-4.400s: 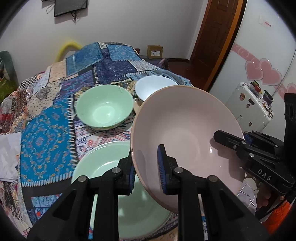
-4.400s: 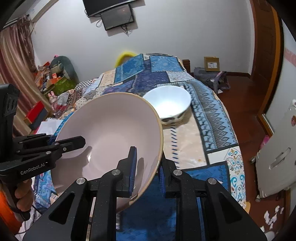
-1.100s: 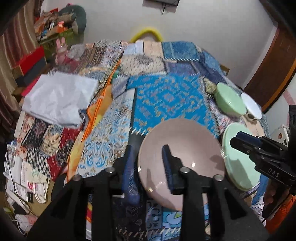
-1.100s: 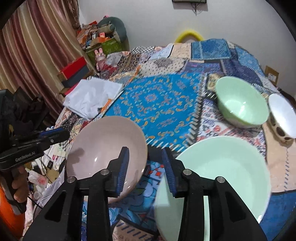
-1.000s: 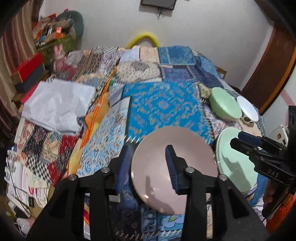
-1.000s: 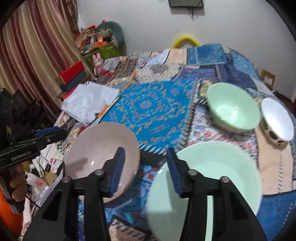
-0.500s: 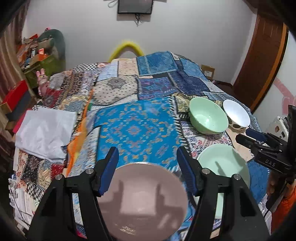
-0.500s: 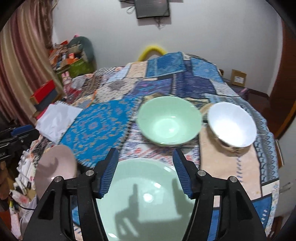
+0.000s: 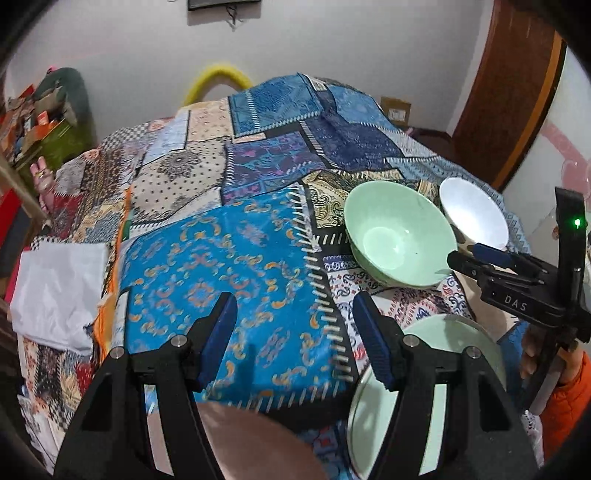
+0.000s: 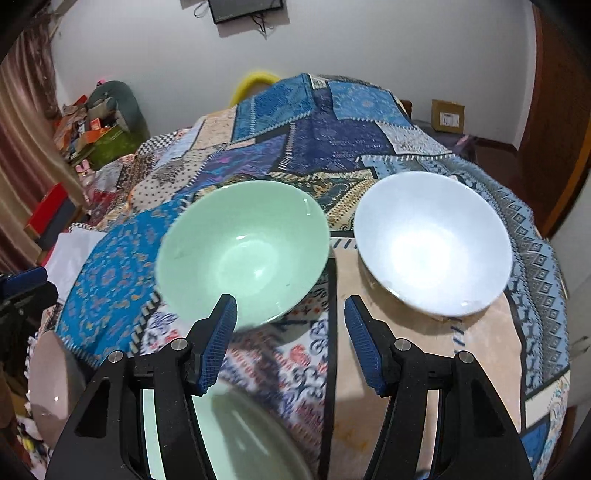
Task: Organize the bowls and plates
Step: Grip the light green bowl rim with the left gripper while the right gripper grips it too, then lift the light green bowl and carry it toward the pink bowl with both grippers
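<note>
Both tools gaped wide, empty: left tool (image 9: 291, 336), right tool (image 10: 290, 341). Pink plate (image 9: 255, 443) and green plate (image 10: 229, 435) lay flat at bed's near edge, probably apart. Beyond: green bowl (image 10: 242, 251), white bowl (image 10: 432, 242), upright, unstacked.

I am looking into a lived-in bedroom of a home. A bed under a patchwork quilt (image 9: 266, 177) fills the view, with a small screen (image 10: 245, 9) mounted on the white wall, a wooden door (image 9: 506, 99), curtains (image 10: 22, 122) at the side, and boxes and clutter (image 10: 92, 125) piled in the corner.
</note>
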Tool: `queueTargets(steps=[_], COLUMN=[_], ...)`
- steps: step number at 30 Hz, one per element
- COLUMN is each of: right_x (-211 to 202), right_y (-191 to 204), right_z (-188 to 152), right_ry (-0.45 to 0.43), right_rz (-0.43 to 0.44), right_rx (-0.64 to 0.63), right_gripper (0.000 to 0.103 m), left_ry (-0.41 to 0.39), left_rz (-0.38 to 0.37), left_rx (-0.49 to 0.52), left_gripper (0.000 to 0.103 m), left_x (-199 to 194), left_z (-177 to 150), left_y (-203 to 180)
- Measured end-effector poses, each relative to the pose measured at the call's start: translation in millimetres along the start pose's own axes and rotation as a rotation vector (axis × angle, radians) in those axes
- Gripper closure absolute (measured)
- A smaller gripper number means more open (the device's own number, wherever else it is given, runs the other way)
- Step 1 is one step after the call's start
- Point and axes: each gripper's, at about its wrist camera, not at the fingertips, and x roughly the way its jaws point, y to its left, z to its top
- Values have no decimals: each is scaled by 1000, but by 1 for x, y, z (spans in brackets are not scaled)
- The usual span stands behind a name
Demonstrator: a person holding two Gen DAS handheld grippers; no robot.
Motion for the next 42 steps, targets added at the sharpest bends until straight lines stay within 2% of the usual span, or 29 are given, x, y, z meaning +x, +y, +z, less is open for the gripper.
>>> queueTargets(steps=[6,8,16,24,29,37,42], right_x=[18,24,39,40,41,37,41], right_y=[-9,-9,-10,6,18,24,23], right_z=[5,6,9,12,10,15,17], right_ry=[44,61,97,103,117,95,96], right_rz=[59,74,121,128,163,178,190], right_rx=[44,48,63,-44,-108,-112,-79], right_gripper=[69,72,76,78,78,78,78], left_ry=[41,51,76,93,138,180,166], left_rz=[-30,-28,-55,-86,-76,-90,-77], left_rx=[19,31,48,-8,-6,-18,-14], left_gripper=[38,38,38,39,56,85,87], left_x=[31,41,63,79,90,103,105], left_z=[15,20,28,29,25,20,21], left_y=[-12,-16,-17,-8,-9,-13,-16])
